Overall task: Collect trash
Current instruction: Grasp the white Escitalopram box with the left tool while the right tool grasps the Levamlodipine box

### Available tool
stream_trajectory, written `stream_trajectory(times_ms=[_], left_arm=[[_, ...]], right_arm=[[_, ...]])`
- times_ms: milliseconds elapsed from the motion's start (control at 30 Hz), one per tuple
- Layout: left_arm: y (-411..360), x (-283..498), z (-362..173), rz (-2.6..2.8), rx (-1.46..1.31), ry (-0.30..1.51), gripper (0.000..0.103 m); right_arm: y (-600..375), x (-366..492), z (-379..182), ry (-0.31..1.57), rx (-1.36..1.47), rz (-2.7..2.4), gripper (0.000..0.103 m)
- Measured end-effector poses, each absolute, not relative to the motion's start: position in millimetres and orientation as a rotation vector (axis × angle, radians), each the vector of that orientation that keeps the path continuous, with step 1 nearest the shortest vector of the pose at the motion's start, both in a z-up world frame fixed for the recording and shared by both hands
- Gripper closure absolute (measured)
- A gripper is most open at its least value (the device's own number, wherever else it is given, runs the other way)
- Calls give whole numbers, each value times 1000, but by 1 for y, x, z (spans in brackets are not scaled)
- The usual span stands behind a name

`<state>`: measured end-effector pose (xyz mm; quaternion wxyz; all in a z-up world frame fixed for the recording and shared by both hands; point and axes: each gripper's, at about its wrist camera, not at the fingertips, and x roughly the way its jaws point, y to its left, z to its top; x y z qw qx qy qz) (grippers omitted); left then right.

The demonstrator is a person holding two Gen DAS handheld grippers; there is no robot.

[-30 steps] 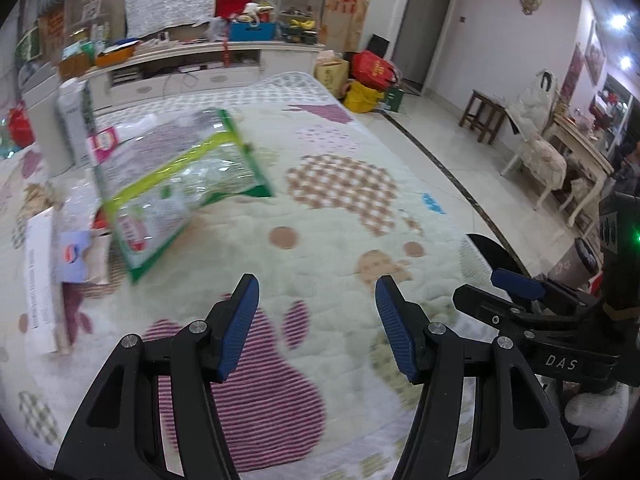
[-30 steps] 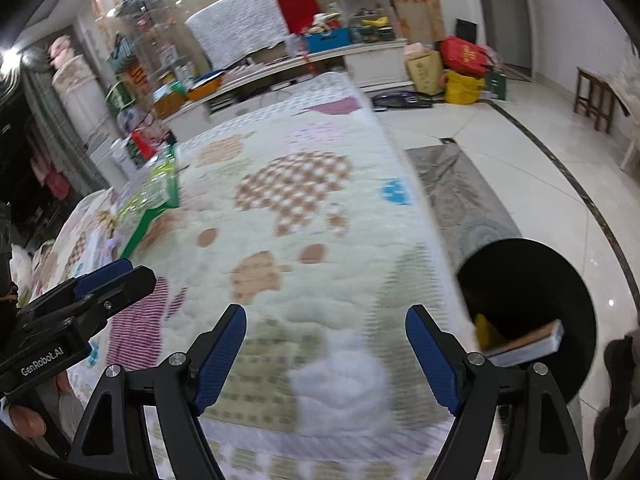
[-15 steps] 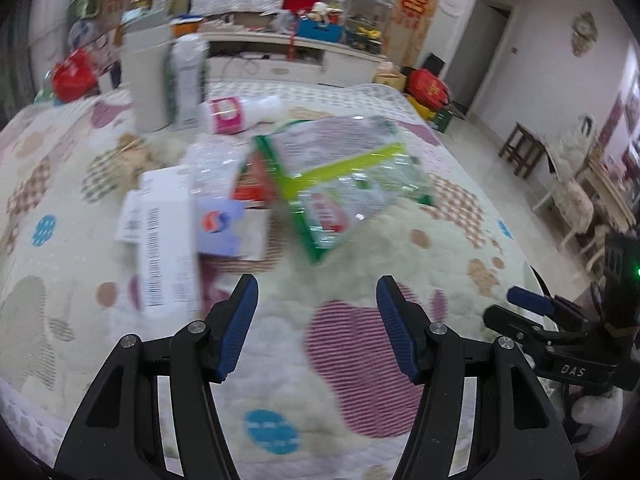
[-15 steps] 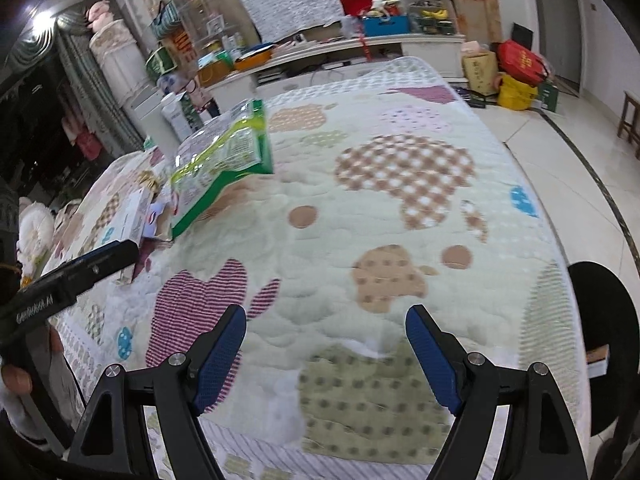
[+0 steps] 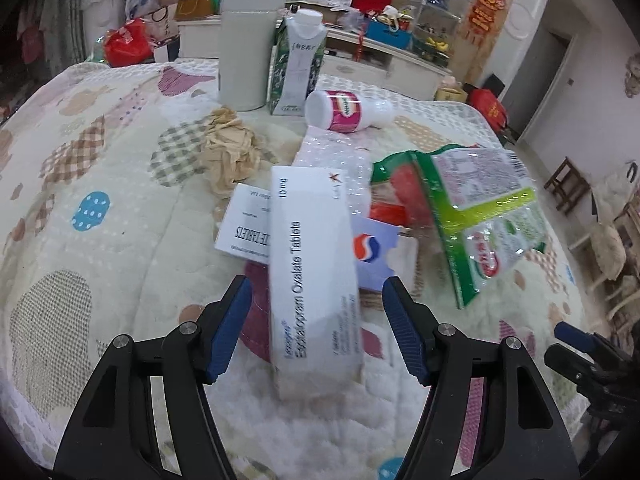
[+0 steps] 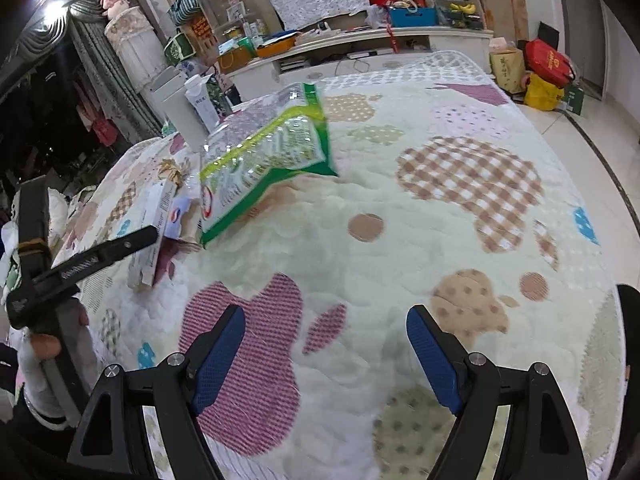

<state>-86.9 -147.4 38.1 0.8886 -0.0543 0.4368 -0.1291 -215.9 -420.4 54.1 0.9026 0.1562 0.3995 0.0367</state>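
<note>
My left gripper [image 5: 316,322] is open, its jaws on either side of the near end of a long white tablet box [image 5: 310,268] lying on the quilt. Behind it lie a smaller white tablet box [image 5: 246,226], a blue-and-white card [image 5: 372,252], a green-edged clear plastic bag [image 5: 480,216], crumpled tan paper [image 5: 230,152] and a tipped pink-labelled white bottle [image 5: 346,112]. My right gripper [image 6: 326,354] is open and empty over bare quilt; the green bag [image 6: 268,156] lies ahead to its left.
A white cylinder bin [image 5: 248,40] and a milk carton [image 5: 298,60] stand at the quilt's far side. The left gripper [image 6: 80,260] shows at the left of the right wrist view. A black bin rim [image 6: 630,320] sits past the quilt's right edge.
My left gripper swung left from bare quilt to the trash pile and now straddles the long tablet box. My right gripper turned left, away from the black bin.
</note>
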Motion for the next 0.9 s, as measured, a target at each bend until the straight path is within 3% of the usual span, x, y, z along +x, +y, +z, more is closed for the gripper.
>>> stream_trajectory(times_ms=[67,167,900], left_arm=[[-146,-82,34,-281,-124,923,37],[-144,-75,30,-302,-151,949,60],[-67,-85,54,-181,-139,904,61]], right_arm=[[-413,-207,55,828,312,88,20],[-403,-195,56,831,301,109,20],[-299,-126,84,830,109,417,20]])
